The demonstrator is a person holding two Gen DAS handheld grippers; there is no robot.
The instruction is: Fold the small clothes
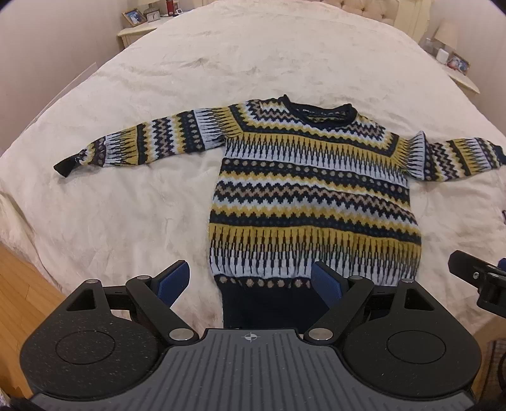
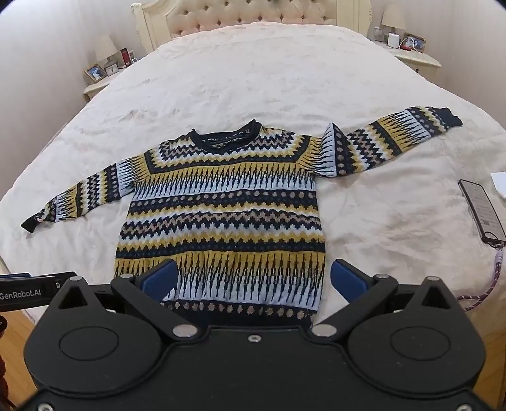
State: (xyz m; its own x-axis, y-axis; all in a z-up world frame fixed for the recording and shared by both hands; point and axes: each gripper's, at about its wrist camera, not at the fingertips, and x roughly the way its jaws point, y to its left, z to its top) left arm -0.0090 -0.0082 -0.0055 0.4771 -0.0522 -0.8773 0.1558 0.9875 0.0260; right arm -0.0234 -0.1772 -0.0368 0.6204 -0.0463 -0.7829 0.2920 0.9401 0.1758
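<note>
A patterned sweater (image 1: 313,186) in navy, yellow and white lies flat and face up on the cream bed, both sleeves spread out to the sides; it also shows in the right wrist view (image 2: 221,215). My left gripper (image 1: 251,278) is open and empty, its blue pads straddling the hem's left corner, just above it. My right gripper (image 2: 253,278) is open and empty over the hem's right part. The right gripper's side shows at the right edge of the left wrist view (image 1: 480,281).
The cream bedspread (image 1: 126,205) covers a large bed. A phone (image 2: 482,211) with a cord lies on the bed to the right. Nightstands with lamps and photo frames (image 2: 96,74) flank the tufted headboard (image 2: 253,15). Wooden floor (image 1: 19,284) lies by the near edge.
</note>
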